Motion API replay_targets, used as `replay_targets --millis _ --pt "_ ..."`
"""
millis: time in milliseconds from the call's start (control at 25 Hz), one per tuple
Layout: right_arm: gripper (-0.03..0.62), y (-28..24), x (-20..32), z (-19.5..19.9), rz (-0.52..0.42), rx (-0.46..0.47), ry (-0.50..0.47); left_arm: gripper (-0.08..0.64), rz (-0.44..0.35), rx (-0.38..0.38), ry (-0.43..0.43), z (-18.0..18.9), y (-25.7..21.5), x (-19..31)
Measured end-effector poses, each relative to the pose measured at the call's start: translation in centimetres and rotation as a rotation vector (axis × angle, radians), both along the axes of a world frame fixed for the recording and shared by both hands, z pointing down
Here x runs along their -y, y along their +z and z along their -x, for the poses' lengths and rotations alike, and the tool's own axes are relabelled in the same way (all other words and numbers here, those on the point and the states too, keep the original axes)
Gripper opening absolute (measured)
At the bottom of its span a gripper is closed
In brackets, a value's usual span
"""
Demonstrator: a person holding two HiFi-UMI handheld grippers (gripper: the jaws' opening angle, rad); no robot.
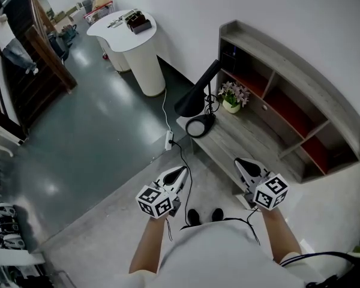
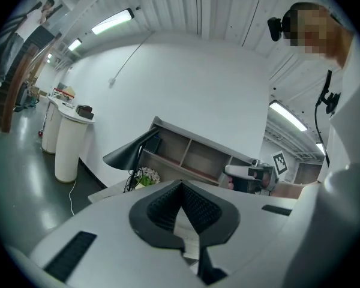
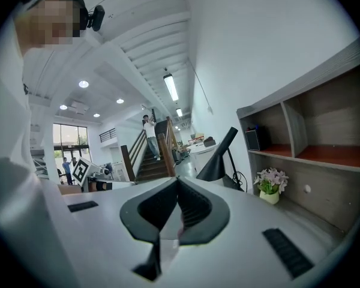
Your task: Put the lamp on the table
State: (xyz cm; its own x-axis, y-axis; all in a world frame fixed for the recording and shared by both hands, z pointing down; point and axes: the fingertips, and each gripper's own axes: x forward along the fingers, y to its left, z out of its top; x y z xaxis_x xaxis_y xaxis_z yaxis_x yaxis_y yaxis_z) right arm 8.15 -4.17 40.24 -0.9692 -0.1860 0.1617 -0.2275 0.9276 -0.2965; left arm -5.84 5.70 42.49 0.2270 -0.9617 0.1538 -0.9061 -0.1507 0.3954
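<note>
Your left gripper (image 1: 179,173) and right gripper (image 1: 245,162) both have their jaws closed on nothing, short of the table (image 1: 246,140). The lamp (image 1: 195,99) stands upright on it at your 12 o'clock, with a flower pot (image 1: 232,96) at the lamp's 3 o'clock. Judgement: the lamp sits as the task asks, so no grasp is called for.

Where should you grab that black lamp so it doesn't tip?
Probably the thin upright rod of the lamp, low near its round base, coming from the open front of the table: the slanted shade is wide, and the flower pot crowds the back.
</note>
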Motion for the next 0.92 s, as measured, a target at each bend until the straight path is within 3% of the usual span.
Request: replay_targets --millis 920 --pt "0.018 -0.6 -1.2 1.7 -0.007 -0.007 -0.022 0.011 -0.012 -0.014 0.034 -0.3 -0.9 0.0"
